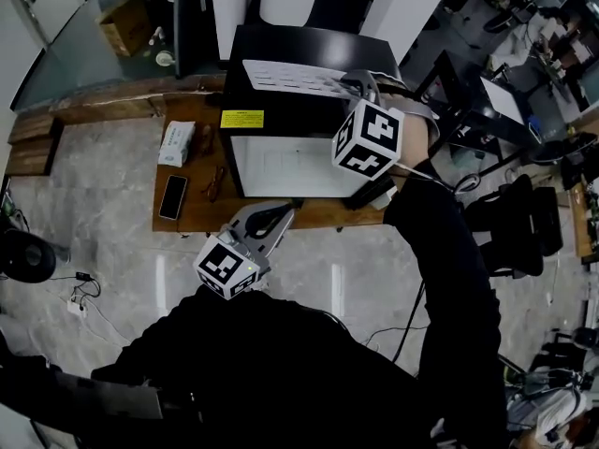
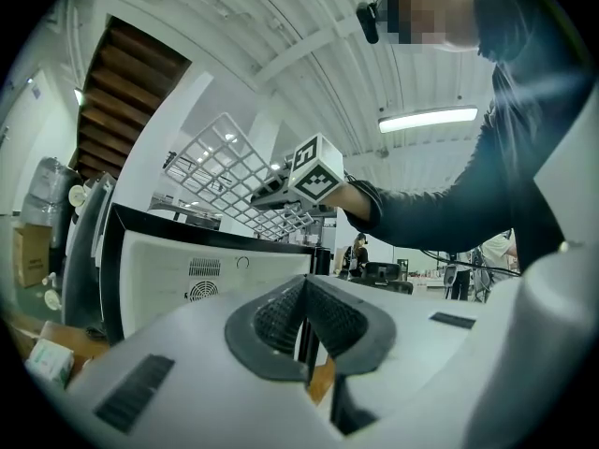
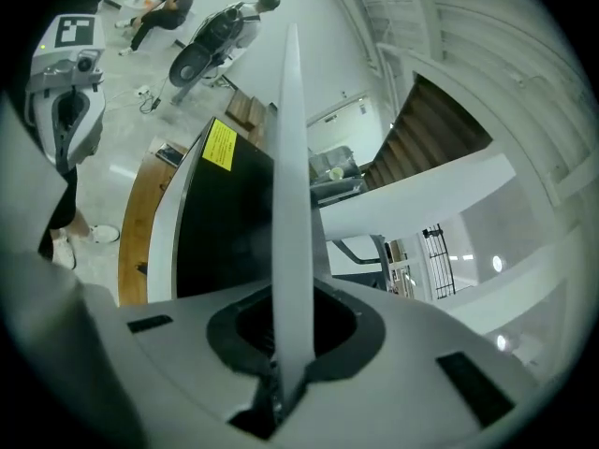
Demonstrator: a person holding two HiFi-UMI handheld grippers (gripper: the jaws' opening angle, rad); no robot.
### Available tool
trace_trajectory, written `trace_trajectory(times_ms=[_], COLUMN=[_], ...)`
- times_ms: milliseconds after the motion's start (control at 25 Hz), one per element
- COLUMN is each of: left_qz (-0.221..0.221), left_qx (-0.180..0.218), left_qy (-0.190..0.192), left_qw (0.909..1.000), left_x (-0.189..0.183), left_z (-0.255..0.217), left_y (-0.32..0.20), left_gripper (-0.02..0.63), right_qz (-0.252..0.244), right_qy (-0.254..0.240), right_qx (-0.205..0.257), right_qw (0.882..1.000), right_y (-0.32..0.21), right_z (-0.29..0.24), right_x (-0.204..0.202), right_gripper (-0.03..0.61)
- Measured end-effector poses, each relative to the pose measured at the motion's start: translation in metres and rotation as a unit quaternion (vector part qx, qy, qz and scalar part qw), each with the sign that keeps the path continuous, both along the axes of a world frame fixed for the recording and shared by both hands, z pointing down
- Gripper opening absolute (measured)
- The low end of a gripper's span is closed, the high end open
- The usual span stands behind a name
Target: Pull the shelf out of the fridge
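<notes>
A small black fridge stands open on a low wooden table; its white inside faces me. The white wire shelf is out of the fridge and hangs flat above its top. My right gripper is shut on the shelf's right edge. In the right gripper view the shelf shows edge-on as a thin white strip clamped between the jaws, above the fridge. The left gripper view shows the grid raised above the fridge. My left gripper points level at the fridge opening, shut and holding nothing.
On the table left of the fridge lie a phone, a tissue pack and a pair of glasses. A cardboard box stands far left. Office chairs and desks crowd the right side.
</notes>
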State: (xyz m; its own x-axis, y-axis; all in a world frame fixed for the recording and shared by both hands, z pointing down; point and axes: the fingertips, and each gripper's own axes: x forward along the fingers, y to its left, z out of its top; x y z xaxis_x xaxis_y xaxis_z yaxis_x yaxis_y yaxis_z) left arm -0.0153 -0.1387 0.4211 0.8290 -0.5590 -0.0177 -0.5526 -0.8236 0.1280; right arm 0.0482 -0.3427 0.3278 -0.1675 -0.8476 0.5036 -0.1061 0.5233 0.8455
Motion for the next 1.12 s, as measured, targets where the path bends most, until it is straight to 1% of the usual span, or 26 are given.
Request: trace_trajectory(times_ms=[200, 280, 520, 600, 680, 840, 960, 1120], left_qz=[-0.001, -0.002, -0.004, -0.005, -0.005, -0.008, -0.009, -0.007], left_qx=[-0.007, -0.009, -0.016, -0.019, -0.021, -0.023, -0.027, -0.031], left_qy=[0.001, 0.002, 0.007, 0.008, 0.009, 0.011, 0.012, 0.016], left_qw=[1.0, 1.0, 0.9998, 0.9998, 0.9997, 0.9996, 0.9995, 0.9994], left_x=[-0.002, -0.003, -0.009, -0.01, -0.013, -0.018, -0.022, -0.024], left_z=[0.006, 0.007, 0.011, 0.013, 0.014, 0.016, 0.017, 0.018], left_y=[-0.002, -0.001, -0.004, -0.004, -0.005, -0.006, -0.007, -0.009], left_gripper=[0.006, 0.006, 0.006, 0.006, 0.006, 0.006, 0.006, 0.006], right_qz=[-0.004, -0.007, -0.028, -0.036, -0.043, -0.059, -0.072, -0.081], right_qy=[0.068, 0.086, 0.106, 0.111, 0.112, 0.101, 0.098, 0.089], right_qx=[-0.028, -0.035, -0.072, -0.092, -0.124, -0.219, -0.259, -0.323], right_qw=[0.997, 0.996, 0.991, 0.989, 0.985, 0.969, 0.958, 0.939], right_y=[-0.012, -0.014, -0.017, -0.018, -0.016, -0.002, 0.008, 0.025], right_z=[0.03, 0.038, 0.042, 0.042, 0.041, 0.047, 0.051, 0.062], right_x=[-0.012, -0.014, -0.022, -0.023, -0.023, -0.025, -0.024, -0.02], right_gripper=[0.029, 0.031, 0.038, 0.038, 0.041, 0.154, 0.197, 0.305])
